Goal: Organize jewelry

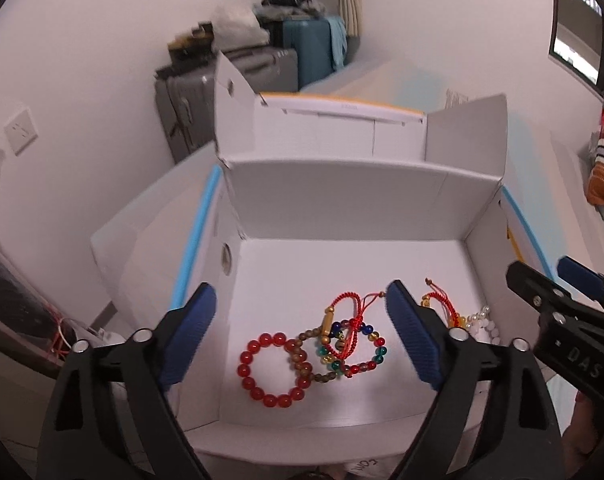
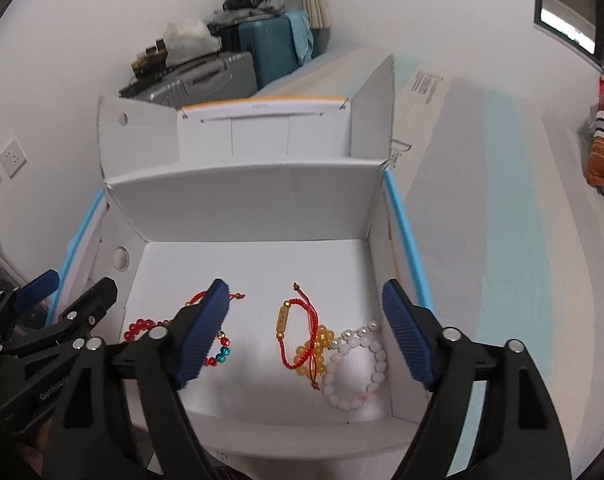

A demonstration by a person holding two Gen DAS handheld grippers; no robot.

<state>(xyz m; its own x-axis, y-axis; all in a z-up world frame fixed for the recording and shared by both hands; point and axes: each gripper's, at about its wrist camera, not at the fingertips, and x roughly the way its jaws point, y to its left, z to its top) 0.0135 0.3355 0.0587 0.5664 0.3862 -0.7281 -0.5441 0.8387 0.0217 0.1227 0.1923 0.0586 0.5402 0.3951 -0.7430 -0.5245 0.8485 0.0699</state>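
Currently both tools are empty over the open white box (image 1: 342, 272); all jewelry lies on its floor, toward the near wall.

Left to right:
- left gripper (image 1: 297, 332): jaws wide apart, nothing between the pads, hovering above the left cluster.
- red bead bracelet (image 1: 275, 370): flat, nearest the box's left wall, touching the brown bead bracelet (image 1: 308, 360).
- The brown one overlaps the multicolour glass bead bracelet (image 1: 360, 354), with a red cord bracelet (image 1: 344, 320) carrying a gold tube charm draped across both. A tangled pile, in my judgement.
- right gripper (image 2: 304, 336): jaws also apart, empty, above the right cluster.
- second red cord bracelet (image 2: 297, 332) with gold charm: crosses the yellow bead bracelet (image 2: 318, 350).
- white bead bracelet (image 2: 356, 368): touches the yellow one, near the box's right wall and front right corner.

Risks from here:
- Pinching any piece in the left pile likely drags its neighbours, since the cords loop over the beads.
- Round beads can roll out of flat pads on a shallow bite.
- The white bracelet sits close to the wall; the outer finger may hit cardboard and shove the box.
- Both tools are close together; converging on the box middle risks a collision.
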